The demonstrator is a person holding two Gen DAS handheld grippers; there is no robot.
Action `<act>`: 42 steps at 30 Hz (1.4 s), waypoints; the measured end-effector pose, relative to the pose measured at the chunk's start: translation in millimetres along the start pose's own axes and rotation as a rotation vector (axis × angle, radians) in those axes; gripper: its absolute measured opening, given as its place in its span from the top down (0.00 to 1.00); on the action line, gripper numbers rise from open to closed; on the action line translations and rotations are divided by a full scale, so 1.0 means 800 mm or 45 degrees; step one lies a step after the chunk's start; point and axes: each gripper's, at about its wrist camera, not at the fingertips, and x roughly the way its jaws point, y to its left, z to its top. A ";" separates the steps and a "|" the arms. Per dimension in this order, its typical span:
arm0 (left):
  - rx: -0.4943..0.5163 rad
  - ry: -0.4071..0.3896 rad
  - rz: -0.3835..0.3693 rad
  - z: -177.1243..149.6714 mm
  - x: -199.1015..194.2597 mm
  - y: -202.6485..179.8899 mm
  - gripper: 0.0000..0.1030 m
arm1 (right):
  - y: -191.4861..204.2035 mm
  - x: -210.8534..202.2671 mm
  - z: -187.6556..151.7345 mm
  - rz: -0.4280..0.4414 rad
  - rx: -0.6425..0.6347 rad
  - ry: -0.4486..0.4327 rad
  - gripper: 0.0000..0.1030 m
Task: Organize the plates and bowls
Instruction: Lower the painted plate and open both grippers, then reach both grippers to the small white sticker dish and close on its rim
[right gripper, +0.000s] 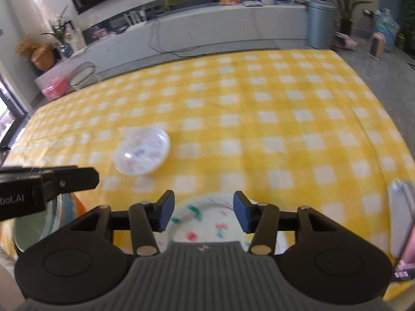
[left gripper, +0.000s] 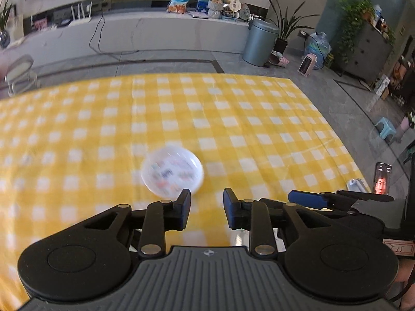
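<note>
Left wrist view: our left claw (left gripper: pixel 206 208) hangs over the yellow checked cloth (left gripper: pixel 233 119) w/ its jaws apart and nothing in them. A small white bowl (left gripper: pixel 172 174) w/ colored marks sits on the cloth just past the left finger, not between the fingers. It looks blurry, so we can't read the marks.

Right wrist view: our right claw (right gripper: pixel 202 212) is also spread apart and empty. Right under it, between the fingers in the pic, lies a white plate (right gripper: pixel 207 223) w/ red and green spots, close to the near edge of the table. We can't tell if the pads touch it; prob. not. The same bowl (right gripper: pixel 142 152) sits farther out and to the left, well apart from the plate. The left claw's tip pokes in from the left side.

We think the step now is to grab a dish, so bowl and plate end up together. To do it well:
- Go low and slow; both pics are smeared.
- Pinch the rim, one pad in, one pad out.
- Center the rim in the gap before we squeeze.
- Lift straight up so the cloth doesn't drag.
- Keep the two claws from bumping, they're near each other.
</note>
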 end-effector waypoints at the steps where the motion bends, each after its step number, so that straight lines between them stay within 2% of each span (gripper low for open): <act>1: 0.021 0.003 0.008 0.007 0.000 0.005 0.68 | 0.006 0.004 0.006 0.014 -0.001 -0.001 0.49; 4: 0.078 0.014 0.012 0.022 0.005 0.021 0.59 | 0.018 0.019 0.022 0.046 0.017 -0.009 0.44; 6: 0.106 0.031 0.014 0.030 0.012 0.032 0.57 | 0.023 0.031 0.031 0.065 0.041 -0.009 0.42; 11: 0.165 0.070 0.039 0.042 0.039 0.061 0.56 | 0.027 0.062 0.041 0.140 0.103 -0.017 0.43; 15: 0.186 0.106 0.023 0.048 0.062 0.084 0.55 | 0.018 0.084 0.038 0.186 0.158 -0.020 0.44; 18: 0.152 0.144 -0.003 0.053 0.081 0.103 0.55 | 0.006 0.101 0.035 0.228 0.236 0.007 0.52; 23: 0.132 0.215 -0.061 0.058 0.114 0.120 0.56 | -0.005 0.125 0.035 0.291 0.341 0.049 0.58; 26: 0.115 0.253 -0.079 0.059 0.131 0.125 0.56 | -0.002 0.132 0.032 0.267 0.322 0.055 0.59; 29: 0.146 0.294 -0.101 0.060 0.147 0.120 0.56 | -0.004 0.140 0.028 0.256 0.322 0.076 0.71; 31: 0.170 0.321 -0.096 0.061 0.157 0.115 0.56 | -0.007 0.146 0.028 0.258 0.336 0.086 0.74; 35: 0.189 0.379 -0.076 0.063 0.178 0.109 0.66 | -0.009 0.149 0.026 0.255 0.333 0.078 0.82; 38: 0.185 0.408 -0.076 0.061 0.188 0.107 0.74 | -0.011 0.150 0.027 0.259 0.341 0.073 0.83; 41: 0.198 0.414 -0.065 0.060 0.191 0.102 0.83 | -0.011 0.152 0.026 0.257 0.340 0.064 0.86; 42: 0.201 0.417 -0.052 0.060 0.192 0.101 0.89 | -0.010 0.151 0.025 0.255 0.337 0.060 0.88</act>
